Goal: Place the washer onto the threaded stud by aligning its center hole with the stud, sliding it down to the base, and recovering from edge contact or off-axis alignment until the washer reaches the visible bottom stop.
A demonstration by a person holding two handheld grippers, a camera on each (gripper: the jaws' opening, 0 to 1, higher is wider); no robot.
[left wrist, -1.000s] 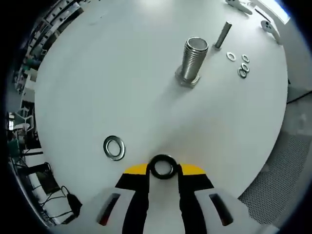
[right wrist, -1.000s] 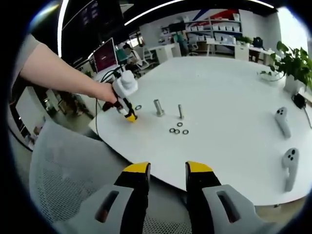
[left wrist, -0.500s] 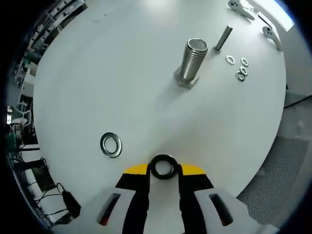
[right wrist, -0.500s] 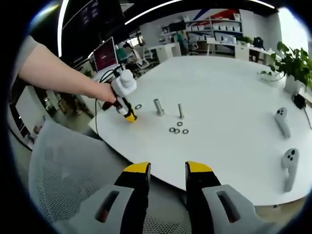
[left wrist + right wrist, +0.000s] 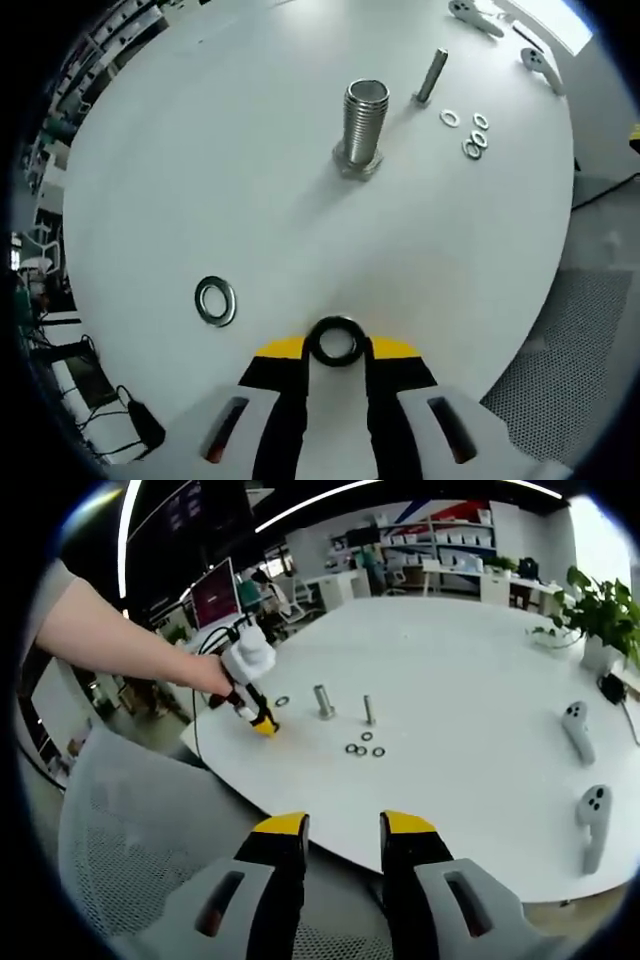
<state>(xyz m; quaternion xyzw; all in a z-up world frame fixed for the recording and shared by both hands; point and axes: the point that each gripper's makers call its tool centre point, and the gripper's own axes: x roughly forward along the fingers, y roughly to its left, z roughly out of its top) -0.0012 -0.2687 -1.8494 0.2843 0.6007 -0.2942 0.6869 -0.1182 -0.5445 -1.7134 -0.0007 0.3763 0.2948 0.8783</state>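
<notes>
My left gripper (image 5: 336,345) is shut on a dark metal washer (image 5: 335,341), held edge-up between its yellow-tipped jaws above the white table (image 5: 250,200). The wide threaded stud (image 5: 362,125) stands upright on its hex base farther ahead. A thin stud (image 5: 430,76) stands beyond it. A second large washer (image 5: 215,301) lies flat to the left. In the right gripper view, the left gripper (image 5: 262,723) sits at the table's near-left edge, close to the stud (image 5: 323,700). My right gripper (image 5: 342,830) hangs open off the table's edge, holding nothing.
Several small washers (image 5: 468,133) lie right of the thin stud, also seen as small washers (image 5: 364,747). Two white controllers (image 5: 585,780) rest at the table's right. A mesh chair back (image 5: 130,850) is below the right gripper. A potted plant (image 5: 600,615) stands far right.
The left gripper's view has shifted, so the stud and flat washer sit further left and up. In the right gripper view the left gripper tilted slightly. The right gripper stayed still.
</notes>
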